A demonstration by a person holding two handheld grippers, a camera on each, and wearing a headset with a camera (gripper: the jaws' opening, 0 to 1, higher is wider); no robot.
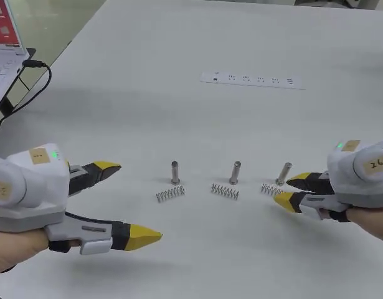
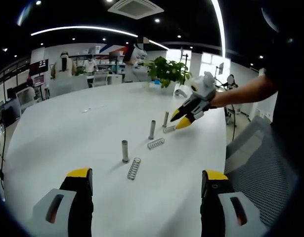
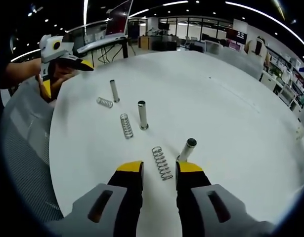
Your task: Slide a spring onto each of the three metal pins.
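Left gripper, lower left, is spread wide and empty; right gripper, fingers slightly parted and empty, should pinch the right-hand spring mid-length, gently.

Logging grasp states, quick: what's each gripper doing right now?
Left gripper: open wide, empty.
Right gripper: partly open, empty, tips at the right spring.

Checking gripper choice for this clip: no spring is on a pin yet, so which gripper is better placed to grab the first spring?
Right. The right gripper is open with its tips just beside the rightmost spring. The left gripper is open too, but clearly farther from the leftmost spring.
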